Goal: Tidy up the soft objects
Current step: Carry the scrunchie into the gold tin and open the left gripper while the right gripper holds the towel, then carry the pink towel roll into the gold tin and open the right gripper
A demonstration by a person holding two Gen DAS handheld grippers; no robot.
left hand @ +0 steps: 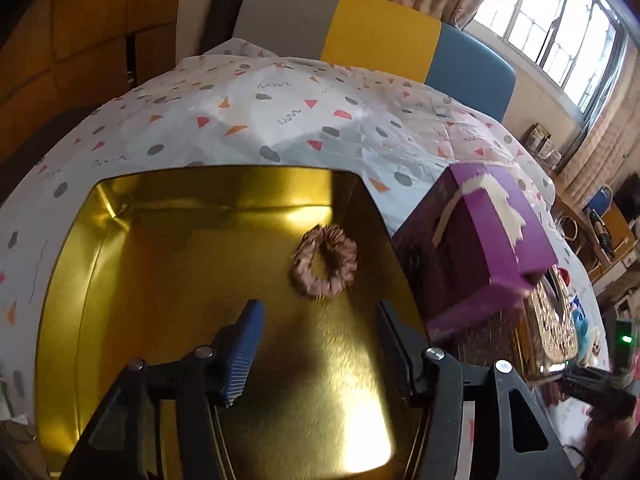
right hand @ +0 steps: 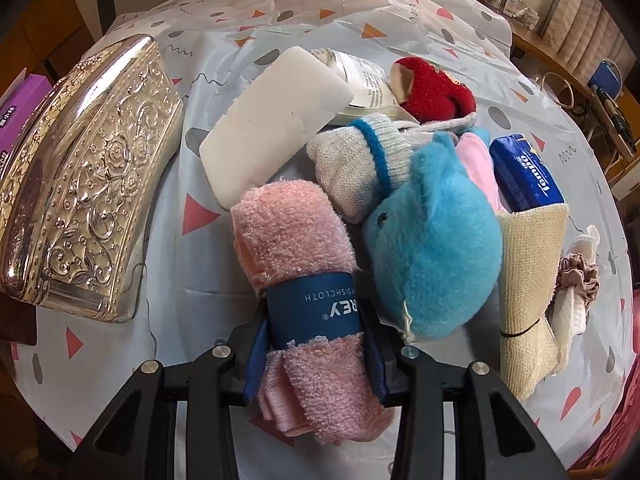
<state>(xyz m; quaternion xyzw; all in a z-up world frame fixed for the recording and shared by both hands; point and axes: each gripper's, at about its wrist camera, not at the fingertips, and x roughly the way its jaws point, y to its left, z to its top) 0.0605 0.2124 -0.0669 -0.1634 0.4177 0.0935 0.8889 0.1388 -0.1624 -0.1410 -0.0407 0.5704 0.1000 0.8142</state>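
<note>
Scrunchie (left hand: 325, 261) lies loose on the gold floor of the open tin (left hand: 120, 264), toward its right wall and well clear of the left gripper (left hand: 320, 344), whose jaws stand apart with nothing between them. That drop looks done. The tin sits on the patterned tablecloth (left hand: 280, 120), with a purple box (left hand: 484, 240) just beside its right edge. On the other side, the right gripper (right hand: 316, 344) is clamped on a rolled pink dishcloth (right hand: 292, 236) at its blue paper band, at the near edge of a heap of soft things: a blue plush toy (right hand: 436, 240), a white sponge (right hand: 272, 120), a knitted sock (right hand: 356, 160), a red plush piece (right hand: 436, 92), a tissue pack (right hand: 524, 172), a burlap roll (right hand: 528, 276) and a second scrunchie (right hand: 578, 276). An embossed silver lid (right hand: 92, 184) rests at the left of the table. Next, I judge, the dishcloth must be lifted free without dragging the plush toy pressed against it, then carried to the tin while the left gripper clears out.
</note>
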